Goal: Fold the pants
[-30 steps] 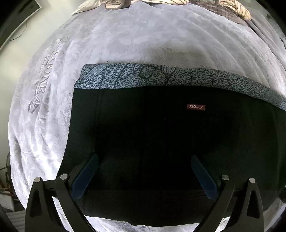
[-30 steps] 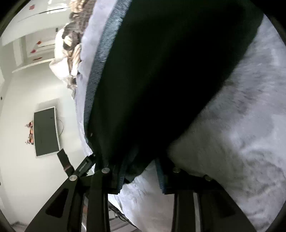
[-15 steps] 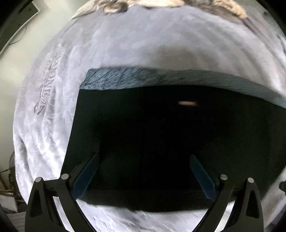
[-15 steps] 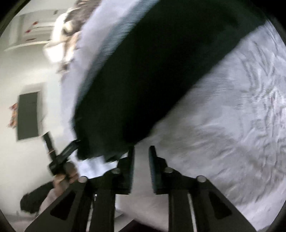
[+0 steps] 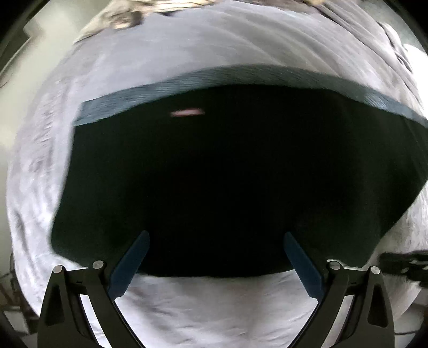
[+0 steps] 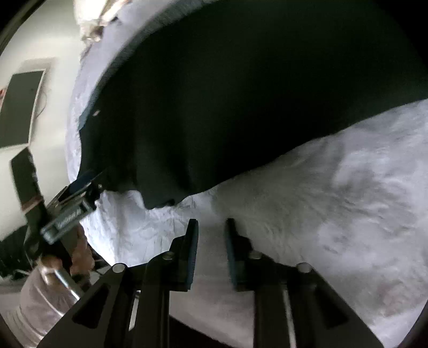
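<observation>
The black pants lie folded flat on the pale bed cover, with a grey patterned waistband along the far edge and a small red label. My left gripper is open and empty, its blue fingers just above the pants' near edge. In the right wrist view the pants fill the upper part. My right gripper hangs over bare cover near the pants' corner, jaws a narrow gap apart and holding nothing. The left gripper shows there at the pants' left corner.
The pale fluffy bed cover spreads all around the pants. Striped bedding lies heaped at the far end. A dark wall screen hangs on the white wall beyond the bed's left edge. The person's hand holds the left gripper.
My right gripper has let go of the pants' corner and pulled back off the fabric. My left gripper has drawn back toward the near edge, still open.
</observation>
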Demonstrator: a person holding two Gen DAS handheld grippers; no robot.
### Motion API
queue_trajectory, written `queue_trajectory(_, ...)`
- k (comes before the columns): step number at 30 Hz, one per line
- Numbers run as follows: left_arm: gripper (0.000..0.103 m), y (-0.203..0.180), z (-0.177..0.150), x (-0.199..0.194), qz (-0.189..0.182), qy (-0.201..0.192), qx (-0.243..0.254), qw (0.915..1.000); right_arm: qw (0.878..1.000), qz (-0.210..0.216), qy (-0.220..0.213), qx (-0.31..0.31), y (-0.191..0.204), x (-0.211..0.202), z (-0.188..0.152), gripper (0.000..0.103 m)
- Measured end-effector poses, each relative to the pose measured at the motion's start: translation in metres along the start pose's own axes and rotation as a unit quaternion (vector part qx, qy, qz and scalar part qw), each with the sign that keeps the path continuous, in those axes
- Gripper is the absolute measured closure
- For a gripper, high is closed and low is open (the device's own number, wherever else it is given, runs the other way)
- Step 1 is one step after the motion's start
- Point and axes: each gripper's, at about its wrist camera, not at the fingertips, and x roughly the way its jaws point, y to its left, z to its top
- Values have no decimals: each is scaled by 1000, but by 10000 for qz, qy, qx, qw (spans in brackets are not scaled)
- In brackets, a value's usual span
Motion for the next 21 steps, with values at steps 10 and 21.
queue_trajectory(10,2,130,17,-3,116,-261,-1324,9908,9851,-313,-447,-1628,95,-17,64,62)
queue_trajectory(21,50,167,-1,20,-1525,-64,-1498,9769,9669,-347,63,-2526,183,36,89,56)
